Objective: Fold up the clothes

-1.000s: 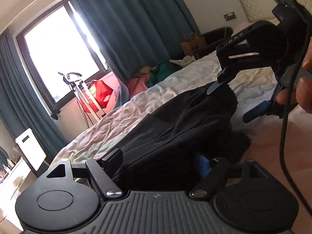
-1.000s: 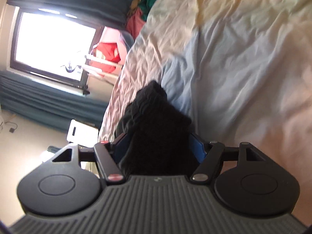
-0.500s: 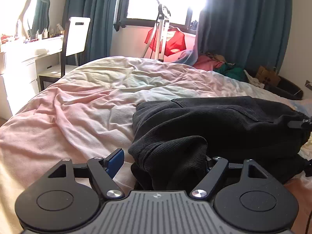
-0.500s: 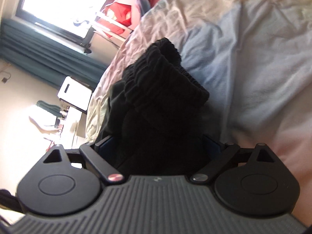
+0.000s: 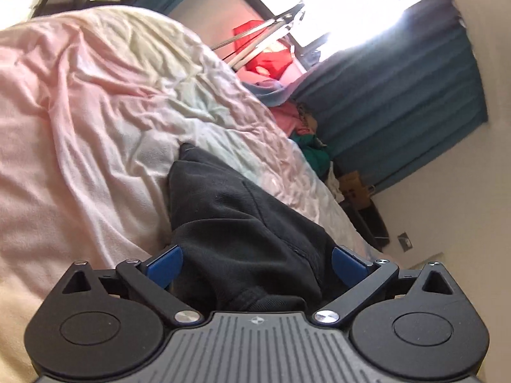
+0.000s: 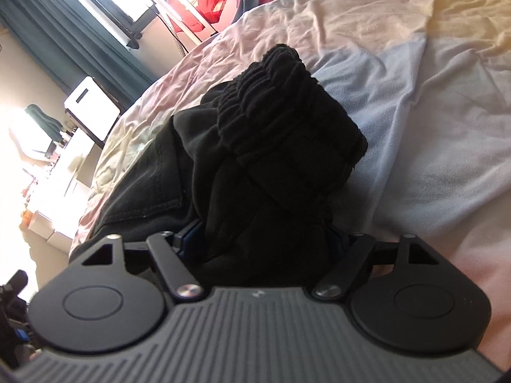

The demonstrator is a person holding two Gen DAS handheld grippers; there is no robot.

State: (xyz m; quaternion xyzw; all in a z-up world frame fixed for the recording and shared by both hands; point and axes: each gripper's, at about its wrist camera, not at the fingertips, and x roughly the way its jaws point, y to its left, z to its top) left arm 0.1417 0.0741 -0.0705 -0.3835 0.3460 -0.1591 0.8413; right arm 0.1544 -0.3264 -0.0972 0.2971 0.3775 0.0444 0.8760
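A black garment (image 5: 242, 210), trousers by its seams, lies on the bed's pale sheet (image 5: 95, 121). In the left wrist view my left gripper (image 5: 255, 266) stands open, and the cloth runs between its spread blue pads (image 5: 164, 266). In the right wrist view the ribbed waistband end (image 6: 287, 102) is bunched up in a thick roll. My right gripper (image 6: 265, 239) is shut on that bunch, and the cloth hides most of its pads. A flatter part of the garment with a stitched seam (image 6: 153, 178) lies to the left.
The rumpled sheet (image 6: 415, 79) spreads out on all sides of the garment. Beyond the bed are a window with teal curtains (image 5: 415, 95), a red item on a white stand (image 6: 204, 9), piled clothes (image 5: 303, 127) and a white chair (image 6: 92, 105).
My left gripper's fingers have spread wider and its view has rolled and dropped close to the cloth. The right gripper's fingers have drawn in on the bunched waistband, and its view has rolled upright.
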